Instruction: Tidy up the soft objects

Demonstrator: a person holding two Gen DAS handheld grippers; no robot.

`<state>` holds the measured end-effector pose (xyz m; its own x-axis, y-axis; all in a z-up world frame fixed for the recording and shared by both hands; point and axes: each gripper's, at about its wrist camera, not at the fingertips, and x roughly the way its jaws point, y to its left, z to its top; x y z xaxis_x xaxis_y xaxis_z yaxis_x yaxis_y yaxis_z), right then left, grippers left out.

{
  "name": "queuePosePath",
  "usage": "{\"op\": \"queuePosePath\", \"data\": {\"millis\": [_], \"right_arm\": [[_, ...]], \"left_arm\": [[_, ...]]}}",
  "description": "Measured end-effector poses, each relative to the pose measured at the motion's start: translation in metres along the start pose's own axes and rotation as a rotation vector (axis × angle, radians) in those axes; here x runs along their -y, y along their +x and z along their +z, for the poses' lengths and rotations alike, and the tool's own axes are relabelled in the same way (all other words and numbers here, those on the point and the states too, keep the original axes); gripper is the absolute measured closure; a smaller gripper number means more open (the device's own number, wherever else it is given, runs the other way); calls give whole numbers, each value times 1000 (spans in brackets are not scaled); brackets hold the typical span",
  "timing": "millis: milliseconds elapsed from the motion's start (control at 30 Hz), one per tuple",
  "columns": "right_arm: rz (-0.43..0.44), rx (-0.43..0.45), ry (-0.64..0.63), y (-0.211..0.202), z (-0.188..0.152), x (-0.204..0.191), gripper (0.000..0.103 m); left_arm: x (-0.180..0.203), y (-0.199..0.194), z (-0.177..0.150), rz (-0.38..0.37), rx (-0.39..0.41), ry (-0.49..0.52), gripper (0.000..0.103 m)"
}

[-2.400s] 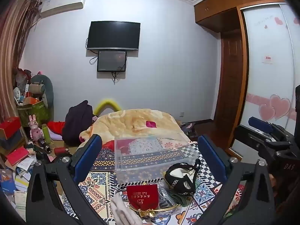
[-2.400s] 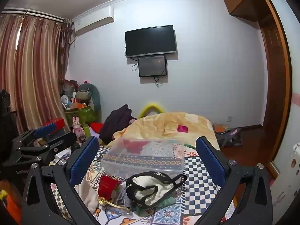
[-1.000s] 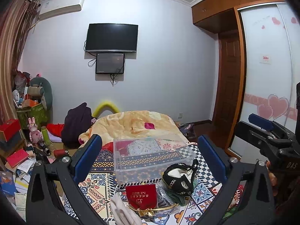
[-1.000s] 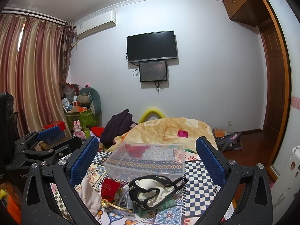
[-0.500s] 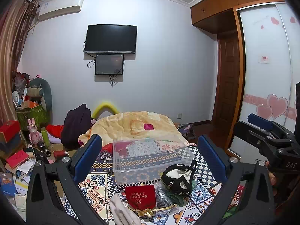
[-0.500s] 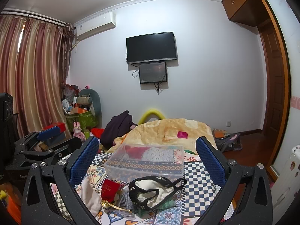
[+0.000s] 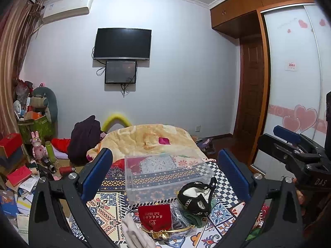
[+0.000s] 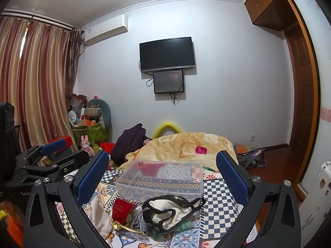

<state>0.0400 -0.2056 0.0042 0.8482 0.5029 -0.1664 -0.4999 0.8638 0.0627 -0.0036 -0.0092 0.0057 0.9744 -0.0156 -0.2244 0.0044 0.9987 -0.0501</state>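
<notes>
So the soft stuff sits in a heap low in the frame: a black-trimmed white garment (image 8: 169, 212), a red pouch (image 7: 155, 215) with gold cord, a beige cloth (image 8: 100, 212), maybe something green underneath, hard to tell. Right behind the heap sits a clear plastic box (image 8: 159, 179) on the patterned bedspread (image 8: 219, 196). Left gripper (image 7: 165, 175) and right gripper (image 8: 163, 175) both gape wide, holding nothing, above the heap.

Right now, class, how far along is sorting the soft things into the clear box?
Done: nothing visible; the clear box looks empty. In hand: nothing; the left hand-held gripper and the right hand-held gripper are both open above the bed. Left: the black-and-white garment, the red pouch and the beige cloth all lie loose before the box.
</notes>
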Motion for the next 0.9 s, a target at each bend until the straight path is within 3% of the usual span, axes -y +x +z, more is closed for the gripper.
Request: {"op": "queuePosePath", "data": {"millis": [633, 900], "right_arm": [[-8, -12, -8, 1, -5, 0, 0], [-39, -118, -11, 24, -28, 9, 0]], "left_arm": [[5, 1, -2, 2, -11, -1, 0], [-13, 23, -33, 45, -129, -17, 0]]}}
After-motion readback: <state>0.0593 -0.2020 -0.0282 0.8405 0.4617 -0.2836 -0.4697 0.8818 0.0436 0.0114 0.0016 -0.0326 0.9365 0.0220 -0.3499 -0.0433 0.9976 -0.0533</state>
